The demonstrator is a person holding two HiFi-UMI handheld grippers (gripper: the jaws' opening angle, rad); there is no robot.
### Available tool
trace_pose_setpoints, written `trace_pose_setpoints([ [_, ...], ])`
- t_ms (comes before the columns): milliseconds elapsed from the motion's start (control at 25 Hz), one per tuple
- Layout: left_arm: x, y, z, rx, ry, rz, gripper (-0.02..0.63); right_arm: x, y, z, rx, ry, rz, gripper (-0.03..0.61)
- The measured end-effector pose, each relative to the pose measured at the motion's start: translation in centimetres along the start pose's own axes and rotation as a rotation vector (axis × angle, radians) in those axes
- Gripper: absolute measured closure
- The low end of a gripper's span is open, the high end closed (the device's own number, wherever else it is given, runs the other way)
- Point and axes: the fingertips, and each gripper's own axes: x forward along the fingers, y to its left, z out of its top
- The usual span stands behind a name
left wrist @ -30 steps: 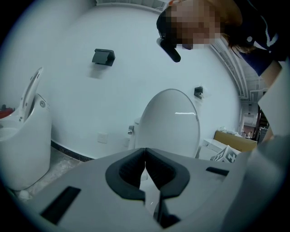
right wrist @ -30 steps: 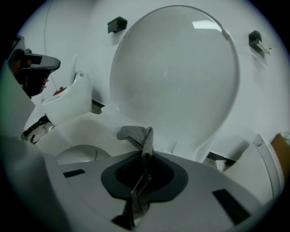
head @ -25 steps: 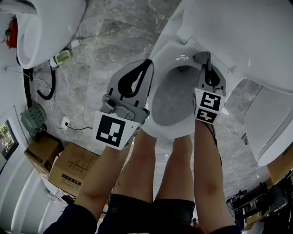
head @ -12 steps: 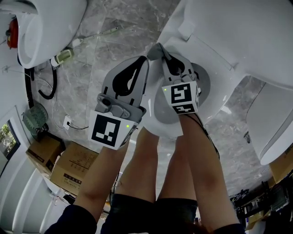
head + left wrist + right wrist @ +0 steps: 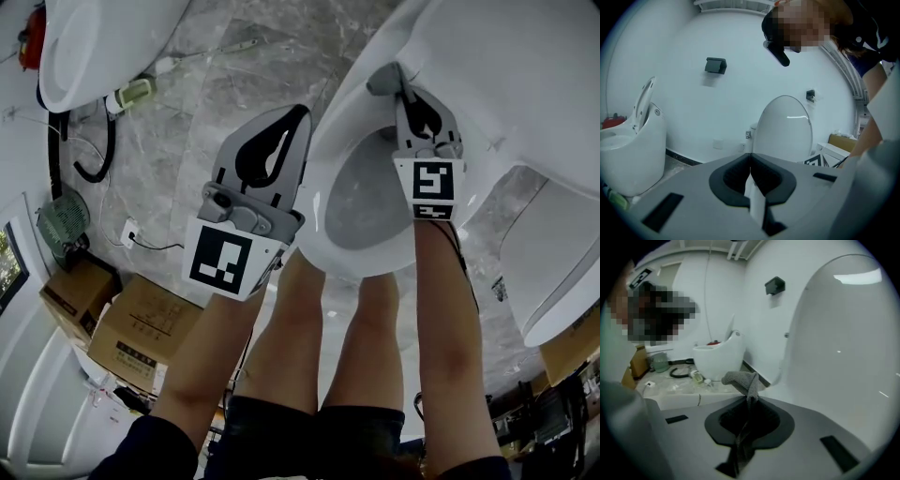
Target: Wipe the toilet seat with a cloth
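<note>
**Right gripper** point(image 5: 401, 73): your jaws are clamped on the grey cloth point(image 5: 381, 80). Its bunched end sticks out past the tips, at the back of the toilet seat point(image 5: 325, 239) just below the raised lid point(image 5: 511, 66). This grip probably lets fabric, not jaw, meet the rim.

**Left gripper** point(image 5: 300, 112): your jaws are closed with nothing between them. It hangs beside the seat's left edge, apparently to stay clear of your wiping path.

**Wipe status:** judged under way.
</note>
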Motion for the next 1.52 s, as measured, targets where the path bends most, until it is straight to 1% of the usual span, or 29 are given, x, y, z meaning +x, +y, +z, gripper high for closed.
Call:
trace_pose_setpoints([
  [120,-0.5,0.6,0.0,-0.008,-0.005,0.016,0.594,0.1,7.5,-0.1,-0.08,-0.012,0.181,0.535],
  [240,-0.9,1.0,0.0,-0.017,-0.012,0.028,0.594,-1.6,14.0,-0.7,-0.087,-0.029,0.308,0.535],
  [360,-1.3,1.2,0.1,-0.019,-0.014,0.033,0.594,-3.4,17.9,-1.3,-0.104,-0.026,0.415,0.535],
  [440,-1.5,1.2,0.1,-0.02,-0.015,0.034,0.594,-3.6,18.2,-1.4,-0.141,-0.021,0.439,0.535],
  [480,-1.5,1.2,0.0,-0.018,-0.015,0.034,0.594,-3.3,17.6,-1.3,-0.156,-0.019,0.427,0.535],
  [560,-1.7,1.1,-0.4,-0.003,-0.002,0.026,0.594,-2.1,15.0,-1.2,-0.149,-0.007,0.346,0.535],
  [640,-2.0,1.0,-0.6,0.006,0.008,0.021,0.594,-1.0,10.7,-1.5,-0.099,0.026,0.217,0.535],
  [720,-2.0,1.0,-0.4,-0.015,-0.006,0.033,0.594,-0.6,5.7,-1.8,-0.051,0.058,0.072,0.535],
  [840,-2.2,1.2,-0.4,-0.021,-0.013,0.039,0.594,-1.9,-0.4,-2.8,0.005,0.092,-0.119,0.535],
  [920,-2.2,1.3,-0.5,-0.022,-0.015,0.04,0.594,-3.1,-2.2,-4.0,0.041,0.104,-0.19,0.537],
  [960,-2.2,1.3,-0.6,-0.025,-0.015,0.041,0.594,-3.3,-2.3,-4.4,0.053,0.106,-0.199,0.537],
  [1000,-2.2,1.3,-0.8,-0.03,-0.015,0.042,0.594,-3.3,-1.8,-4.6,0.058,0.107,-0.187,0.537],
  [1040,-2.2,1.3,-0.8,-0.033,-0.015,0.042,0.594,-2.8,-0.8,-4.6,0.053,0.106,-0.153,0.537],
  [1080,-2.2,1.3,-0.9,-0.035,-0.014,0.042,0.594,-2.2,0.9,-4.4,0.036,0.103,-0.096,0.537],
  [1200,-2.2,1.0,-1.1,-0.034,-0.014,0.037,0.594,-1.1,7.3,-3.3,-0.033,0.082,0.112,0.537],
  [1280,-2.1,0.9,-1.1,-0.035,-0.012,0.034,0.594,-1.8,11.7,-3.3,-0.045,0.072,0.241,0.537],
  [1400,-2.0,0.8,-1.0,-0.037,-0.017,0.035,0.594,-4.5,17.5,-4.6,-0.08,0.082,0.431,0.537],
  [1480,-1.8,0.6,-0.8,-0.031,-0.021,0.031,0.594,-5.8,19.3,-5.5,-0.151,0.089,0.527,0.537],
  [1520,-1.7,0.5,-0.7,-0.026,-0.021,0.028,0.594,-5.8,19.2,-5.8,-0.189,0.09,0.546,0.537],
])
